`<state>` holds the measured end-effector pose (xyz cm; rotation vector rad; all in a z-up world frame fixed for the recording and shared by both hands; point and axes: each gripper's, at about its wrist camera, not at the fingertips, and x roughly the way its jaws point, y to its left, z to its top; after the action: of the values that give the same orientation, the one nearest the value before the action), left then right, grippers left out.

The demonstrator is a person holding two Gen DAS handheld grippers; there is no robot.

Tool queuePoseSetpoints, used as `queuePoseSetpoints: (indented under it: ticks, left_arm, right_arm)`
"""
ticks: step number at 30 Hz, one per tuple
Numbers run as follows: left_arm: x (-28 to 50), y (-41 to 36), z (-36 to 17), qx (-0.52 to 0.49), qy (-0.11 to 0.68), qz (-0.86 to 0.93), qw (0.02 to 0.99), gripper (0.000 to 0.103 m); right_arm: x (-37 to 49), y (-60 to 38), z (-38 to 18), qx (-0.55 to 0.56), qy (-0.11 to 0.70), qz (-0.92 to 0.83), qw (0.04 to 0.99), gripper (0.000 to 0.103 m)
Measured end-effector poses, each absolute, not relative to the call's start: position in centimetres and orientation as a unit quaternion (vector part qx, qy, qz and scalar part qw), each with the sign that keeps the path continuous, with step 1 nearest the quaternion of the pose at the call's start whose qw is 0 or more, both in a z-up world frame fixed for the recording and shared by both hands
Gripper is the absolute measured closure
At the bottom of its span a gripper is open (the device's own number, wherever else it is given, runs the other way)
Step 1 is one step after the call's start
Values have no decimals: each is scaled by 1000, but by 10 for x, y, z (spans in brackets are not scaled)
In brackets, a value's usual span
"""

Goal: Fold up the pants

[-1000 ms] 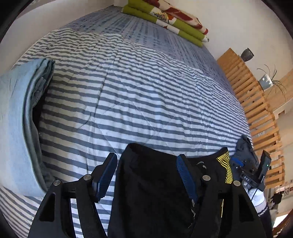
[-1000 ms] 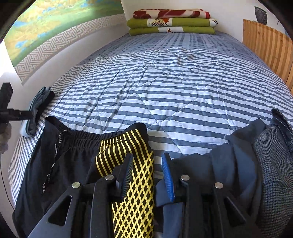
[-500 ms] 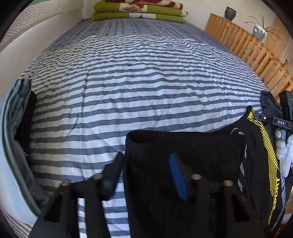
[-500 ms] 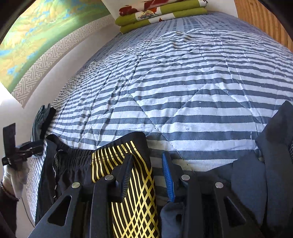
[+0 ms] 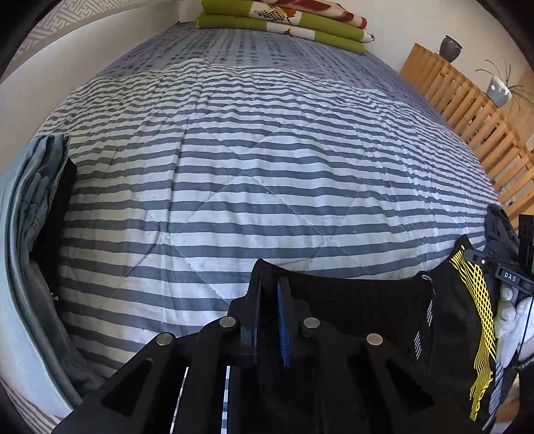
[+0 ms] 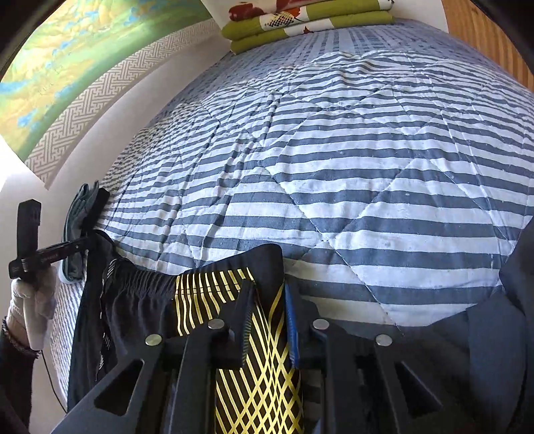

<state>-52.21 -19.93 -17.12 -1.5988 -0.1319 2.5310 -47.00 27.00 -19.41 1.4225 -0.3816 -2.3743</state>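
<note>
Black pants (image 5: 360, 300) with a yellow lattice side panel (image 6: 253, 367) lie at the near edge of the striped quilt (image 5: 267, 150), waistband (image 6: 140, 283) toward the bed. My left gripper (image 5: 270, 287) is closing its jaws on the waistband's left corner, and black cloth is pinched between the pads. My right gripper (image 6: 268, 293) is closing on the yellow-patterned right corner, with that fabric squeezed between its fingers. Each gripper also shows in the other view, held by a white-gloved hand (image 6: 30, 300): the right gripper (image 5: 507, 273) and the left gripper (image 6: 50, 253).
A pile of grey-blue clothes (image 5: 30, 207) lies at the bed's left edge by the wall. Dark grey garments (image 6: 500, 334) are heaped to the right of the pants. Folded green blankets (image 5: 283, 23) sit at the head. A wooden slatted screen (image 5: 467, 110) borders the right side.
Both grippers came down onto the waistband. The left jaws went from wide apart to nearly together on the black corner. The right jaws narrowed onto the yellow panel.
</note>
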Motion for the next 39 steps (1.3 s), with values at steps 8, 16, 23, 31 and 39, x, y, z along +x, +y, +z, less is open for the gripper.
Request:
queuePoseSetpoints:
  ticks: [8,16,23,31,39]
  left_arm:
    - [-510,-217,-163,-536,-81,839,46,74]
    - [-367,-266,-101,-514,-101,851,32,69]
    - [-207,-290,-64,-495,-151,855,21,55]
    - [-95,-270,-133,-550,-158,820,19,37]
    - [-84,-264,-198,-581,-217,785,17,37]
  right_arm:
    - [-467,279,-178,474,-102,-866,126,95]
    - [-394,296,-120,457,-133,-865,161,92]
    - [-260,319,-56,420,-151,-877,177,92]
    - [-124,303,-79,444,-125,-873,159,84]
    - [-72,219,-127,494,-160,-818,249,84]
